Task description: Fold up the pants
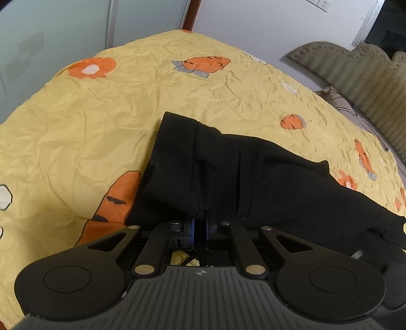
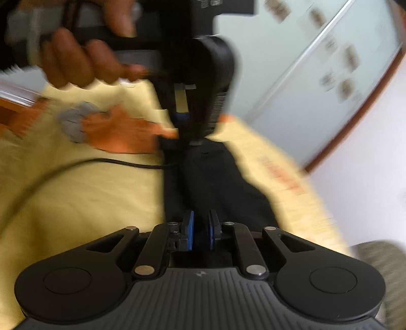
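I see a bed under a wrinkled yellow carrot-print sheet (image 1: 106,132), frosted glass sliding wardrobe doors (image 1: 50,38) behind it, a plain white wall (image 1: 253,28) with a white socket (image 1: 320,4), and an olive tufted headboard (image 1: 355,76) on the right.

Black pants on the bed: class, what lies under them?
The yellow carrot-print bedsheet lies under the black pants, showing around them. Part of a large orange carrot print disappears beneath; anything else underneath is covered.
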A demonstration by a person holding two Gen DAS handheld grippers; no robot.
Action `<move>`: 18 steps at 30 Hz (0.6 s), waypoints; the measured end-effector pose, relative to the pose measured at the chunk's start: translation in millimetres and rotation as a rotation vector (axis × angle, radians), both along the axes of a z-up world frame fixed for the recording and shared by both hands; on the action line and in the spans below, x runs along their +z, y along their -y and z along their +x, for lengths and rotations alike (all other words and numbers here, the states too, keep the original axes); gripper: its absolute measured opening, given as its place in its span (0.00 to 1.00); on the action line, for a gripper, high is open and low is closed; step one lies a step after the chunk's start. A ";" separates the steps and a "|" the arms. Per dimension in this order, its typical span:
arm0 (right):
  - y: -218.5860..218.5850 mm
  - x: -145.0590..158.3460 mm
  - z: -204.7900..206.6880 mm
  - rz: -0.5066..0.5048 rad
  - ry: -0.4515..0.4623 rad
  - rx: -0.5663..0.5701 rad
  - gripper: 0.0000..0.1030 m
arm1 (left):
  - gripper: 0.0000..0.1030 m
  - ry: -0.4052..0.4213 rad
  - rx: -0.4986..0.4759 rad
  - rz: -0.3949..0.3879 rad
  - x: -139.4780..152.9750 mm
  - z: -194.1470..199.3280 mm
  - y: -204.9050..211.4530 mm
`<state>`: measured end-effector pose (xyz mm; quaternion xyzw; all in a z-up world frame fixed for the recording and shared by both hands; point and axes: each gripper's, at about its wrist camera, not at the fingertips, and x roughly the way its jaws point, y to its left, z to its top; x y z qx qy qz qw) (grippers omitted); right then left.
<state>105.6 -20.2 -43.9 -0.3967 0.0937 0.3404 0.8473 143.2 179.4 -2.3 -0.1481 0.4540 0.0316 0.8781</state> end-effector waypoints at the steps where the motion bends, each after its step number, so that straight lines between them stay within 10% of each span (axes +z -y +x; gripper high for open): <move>1: 1.5 -2.7 1.1 -0.040 0.038 -0.028 0.17 | 0.10 -0.001 0.009 -0.010 -1.0 0.0 -2.2; 10: 12.1 -23.1 19.1 -0.150 0.078 -0.113 0.53 | 0.11 -0.008 0.057 -0.066 -0.7 1.3 -10.4; 12: 10.8 -21.2 26.4 -0.113 0.035 -0.126 0.40 | 0.11 -0.003 0.071 -0.079 -0.5 -0.1 -11.5; 13: 7.3 -23.7 30.4 -0.096 0.000 -0.131 0.08 | 0.11 -0.001 0.075 -0.076 0.2 -0.9 -11.0; 18: 11.1 -12.3 15.3 -0.076 -0.053 -0.098 0.05 | 0.11 0.013 0.086 -0.028 8.3 -9.9 -10.6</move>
